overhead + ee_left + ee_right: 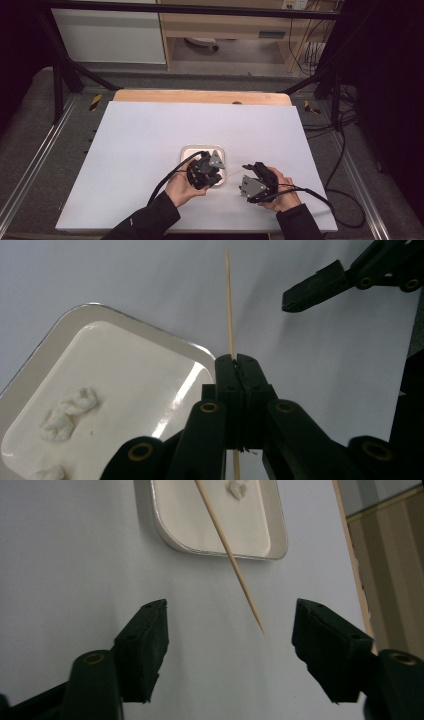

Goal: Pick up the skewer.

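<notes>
— Fingers?
— The left gripper (236, 362) is clenched on one wooden skewer (230, 305); the right gripper (230, 630) is spread wide, the skewer's tip hanging between its jaws, touching neither.
— Count?
— One skewer, one white tray (30, 365), three white lumps (75, 402) in it.
— Where?
— The skewer juts past the tray's corner. The white table (135, 135) lies bare all round.

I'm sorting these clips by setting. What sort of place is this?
Probably a lab recording station rather than a home: a white-topped table stands inside a black metal frame, with cables trailing on grey carpet. A person works hand-held tongs, the left tongs shut on a wooden skewer beside a white tray.
</notes>
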A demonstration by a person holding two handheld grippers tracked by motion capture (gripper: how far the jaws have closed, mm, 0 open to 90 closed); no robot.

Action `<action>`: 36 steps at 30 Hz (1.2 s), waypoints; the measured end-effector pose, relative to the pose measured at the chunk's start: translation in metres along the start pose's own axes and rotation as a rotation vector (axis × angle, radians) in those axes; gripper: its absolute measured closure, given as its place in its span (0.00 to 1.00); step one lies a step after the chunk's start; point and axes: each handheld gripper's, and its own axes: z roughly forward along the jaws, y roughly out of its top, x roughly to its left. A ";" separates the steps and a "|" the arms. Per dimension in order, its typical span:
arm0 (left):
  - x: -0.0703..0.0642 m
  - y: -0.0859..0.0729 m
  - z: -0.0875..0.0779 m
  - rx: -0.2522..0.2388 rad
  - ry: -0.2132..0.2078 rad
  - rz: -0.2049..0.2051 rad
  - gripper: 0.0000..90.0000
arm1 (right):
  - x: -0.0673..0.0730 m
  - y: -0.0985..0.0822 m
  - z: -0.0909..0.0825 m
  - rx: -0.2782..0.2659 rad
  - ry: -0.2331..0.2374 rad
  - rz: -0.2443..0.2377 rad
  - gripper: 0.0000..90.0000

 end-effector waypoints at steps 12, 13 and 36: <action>-0.012 0.013 0.009 0.022 -0.032 0.035 0.99 | 0.004 0.000 0.001 -0.013 -0.010 -0.155 0.65; -0.012 0.013 0.009 0.023 -0.033 0.039 0.99 | 0.004 0.000 0.001 -0.016 -0.003 -0.172 0.70; -0.014 0.013 0.011 0.024 -0.078 0.040 0.99 | 0.011 0.000 0.004 0.007 0.030 -0.289 0.99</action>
